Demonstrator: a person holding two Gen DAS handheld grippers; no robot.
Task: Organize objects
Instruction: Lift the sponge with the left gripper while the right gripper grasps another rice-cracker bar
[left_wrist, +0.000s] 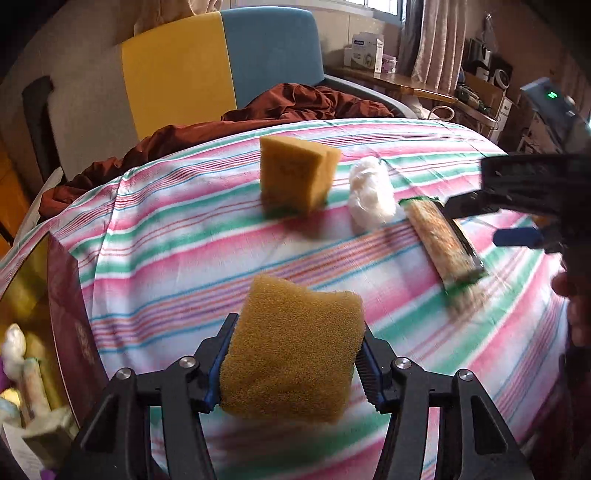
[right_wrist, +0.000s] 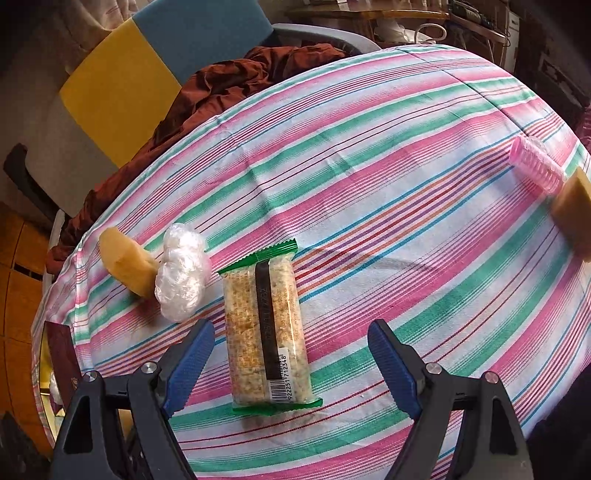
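Striped cloth covers the counter (right_wrist: 369, 166), and at its left edge stands the dark red box (left_wrist: 70, 314) already holding packets, so carry the sponge (left_wrist: 291, 350) clenched in your left tongs (left_wrist: 291, 363) leftward over that box and let go only once it is well past the rim. Your right tongs (right_wrist: 291, 365) hang spread wide, gripping nothing, straddling the near end of the cracker packet (right_wrist: 267, 332) that lies lengthwise between them; lower squarely and close across its narrow width. Beside it wait the plastic wad (right_wrist: 181, 273) and another sponge (right_wrist: 127, 262).
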